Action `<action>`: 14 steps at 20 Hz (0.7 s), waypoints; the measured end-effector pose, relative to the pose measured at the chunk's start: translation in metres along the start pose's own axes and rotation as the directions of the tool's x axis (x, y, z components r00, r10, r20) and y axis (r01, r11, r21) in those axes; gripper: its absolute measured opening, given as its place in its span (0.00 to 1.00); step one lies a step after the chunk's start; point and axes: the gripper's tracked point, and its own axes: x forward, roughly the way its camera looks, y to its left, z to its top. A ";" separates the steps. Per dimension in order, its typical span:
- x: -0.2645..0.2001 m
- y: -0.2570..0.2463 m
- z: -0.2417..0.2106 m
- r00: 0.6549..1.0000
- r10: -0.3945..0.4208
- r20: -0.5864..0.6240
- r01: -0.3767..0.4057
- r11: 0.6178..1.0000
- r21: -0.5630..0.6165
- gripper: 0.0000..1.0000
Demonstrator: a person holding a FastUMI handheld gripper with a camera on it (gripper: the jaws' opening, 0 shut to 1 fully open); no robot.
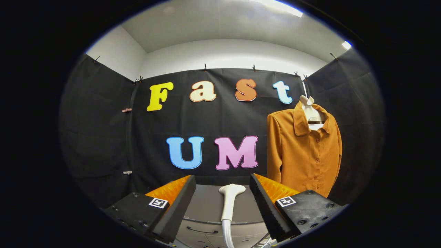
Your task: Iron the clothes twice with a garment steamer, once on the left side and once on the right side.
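The gripper [223, 193] hangs with its fingers spread wide, gripping nothing. Between them, touching neither, the steamer head [230, 201] rests on a grey cabinet [206, 210], its hose trailing down. Beyond the fingers to the right, an orange shirt [303, 151] hangs on a hanger [310, 110] against the booth wall. Judging from this, neither ironing pass has begun.

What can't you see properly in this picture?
- Steamer: between the open gripper fingers, untouched; its lower end and hose are cut off in the gripper view.
- Shirt: its hem is hidden behind one finger, and its back faces away.
- Cabinet: mostly hidden by the fingers and cut off below.
- Hanger: mostly covered by the collar.
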 end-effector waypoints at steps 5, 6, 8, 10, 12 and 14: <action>0.008 0.006 -0.007 0.999 -0.032 -0.011 0.032 0.999 -0.010 0.98; 0.009 0.007 -0.008 0.999 -0.043 -0.013 0.042 0.999 -0.006 0.98; 0.011 0.009 -0.011 0.998 -0.064 -0.017 0.064 0.998 0.002 0.98; 0.015 0.012 -0.014 0.997 -0.080 -0.020 0.080 0.997 0.006 0.98; 0.022 0.014 -0.019 0.995 -0.098 -0.026 0.098 0.995 0.003 0.98; 0.031 0.017 -0.028 0.993 -0.106 -0.052 0.106 0.994 0.002 0.98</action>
